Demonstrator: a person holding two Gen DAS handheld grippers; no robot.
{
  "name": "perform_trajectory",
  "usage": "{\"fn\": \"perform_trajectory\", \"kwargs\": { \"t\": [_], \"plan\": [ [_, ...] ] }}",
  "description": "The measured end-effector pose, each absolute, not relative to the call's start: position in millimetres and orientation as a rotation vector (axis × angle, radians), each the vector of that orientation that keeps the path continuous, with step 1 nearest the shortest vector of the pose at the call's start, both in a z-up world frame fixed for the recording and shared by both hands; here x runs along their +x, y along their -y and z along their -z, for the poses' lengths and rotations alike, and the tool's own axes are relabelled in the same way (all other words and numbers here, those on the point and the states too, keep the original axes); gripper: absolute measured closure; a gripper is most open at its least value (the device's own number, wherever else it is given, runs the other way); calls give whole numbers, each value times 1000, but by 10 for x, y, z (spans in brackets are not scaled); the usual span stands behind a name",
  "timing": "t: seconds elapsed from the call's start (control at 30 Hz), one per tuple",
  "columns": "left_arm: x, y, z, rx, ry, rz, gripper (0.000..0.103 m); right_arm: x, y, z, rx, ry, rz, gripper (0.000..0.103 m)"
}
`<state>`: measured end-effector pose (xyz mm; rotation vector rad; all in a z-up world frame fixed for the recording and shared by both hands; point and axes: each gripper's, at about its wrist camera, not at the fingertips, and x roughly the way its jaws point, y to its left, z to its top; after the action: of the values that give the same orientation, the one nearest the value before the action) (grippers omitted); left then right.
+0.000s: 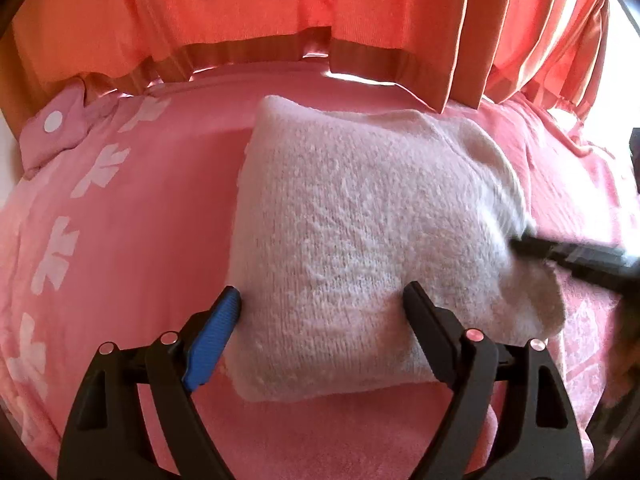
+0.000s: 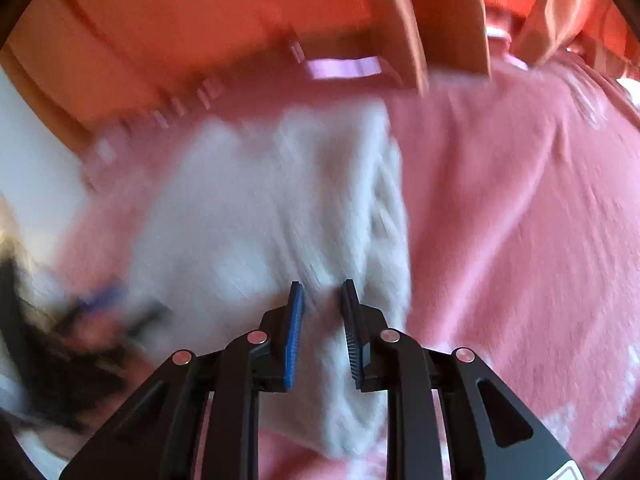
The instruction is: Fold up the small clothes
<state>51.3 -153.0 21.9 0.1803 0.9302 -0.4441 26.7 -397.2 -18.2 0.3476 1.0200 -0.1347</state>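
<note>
towel [image 1: 360,240], white and folded, lies on a pink bedspread [image 1: 152,200]; left gripper [image 1: 324,300] straddles its near edge, jaws wide, while right gripper [image 2: 322,292] stands narrowed over it, gripping nothing. best pressed flat and kept square.

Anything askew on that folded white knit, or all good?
Mostly tidy. The knit sits folded on the pink cover, but its near right corner sticks out past the fold as a loose flap. The right wrist view is too blurred to add more.
</note>
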Motion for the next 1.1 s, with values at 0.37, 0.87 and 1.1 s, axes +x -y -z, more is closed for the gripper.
{"fn": "perform_trajectory", "kwargs": {
  "t": [0.37, 0.87, 1.1],
  "plan": [
    [438, 1562, -270, 199, -938, 416, 23, 123, 3975, -240, 518, -854, 305, 25],
    [551, 1294, -311, 26, -906, 470, 12, 126, 4074, 296, 757, -866, 243, 17],
    [1109, 923, 21, -290, -1080, 564, 9, 141, 4070, 420, 816, -889, 200, 16]
  ]
}}
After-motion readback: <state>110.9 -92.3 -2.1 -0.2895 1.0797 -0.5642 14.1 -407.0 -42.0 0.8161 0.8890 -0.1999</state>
